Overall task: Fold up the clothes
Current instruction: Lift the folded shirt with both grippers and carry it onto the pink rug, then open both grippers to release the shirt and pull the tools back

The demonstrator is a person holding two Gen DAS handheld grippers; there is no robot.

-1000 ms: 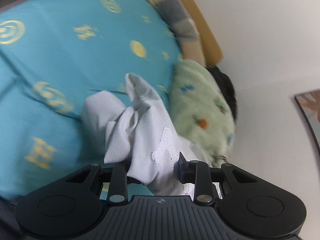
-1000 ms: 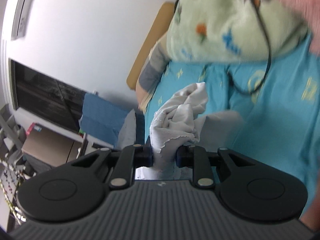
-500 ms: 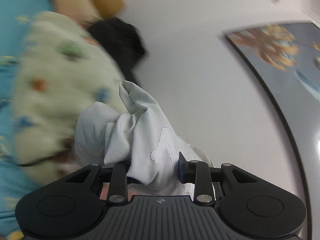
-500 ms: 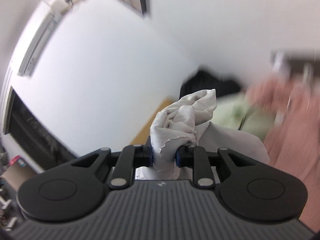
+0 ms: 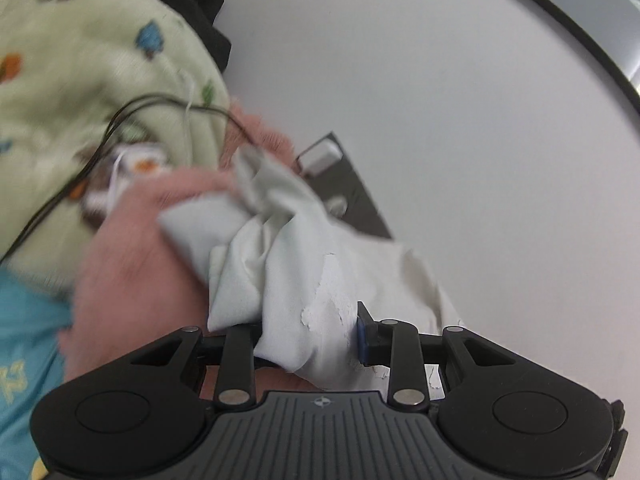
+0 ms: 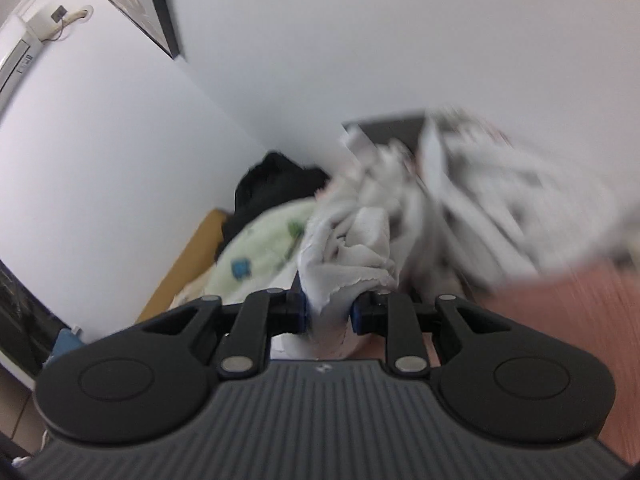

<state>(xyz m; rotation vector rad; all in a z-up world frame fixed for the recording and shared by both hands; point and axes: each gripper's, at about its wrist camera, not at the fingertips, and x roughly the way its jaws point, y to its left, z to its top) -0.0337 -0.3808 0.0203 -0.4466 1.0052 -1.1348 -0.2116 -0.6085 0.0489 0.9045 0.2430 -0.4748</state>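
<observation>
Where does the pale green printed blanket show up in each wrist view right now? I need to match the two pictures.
Left wrist: the green blanket fills the upper left, behind the white garment clamped in the left gripper.
Right wrist: the green blanket sits centre left, just left of the white cloth bunched in the right gripper.
Shared landmark: the black clothing piled against the wall beyond the blanket.
</observation>
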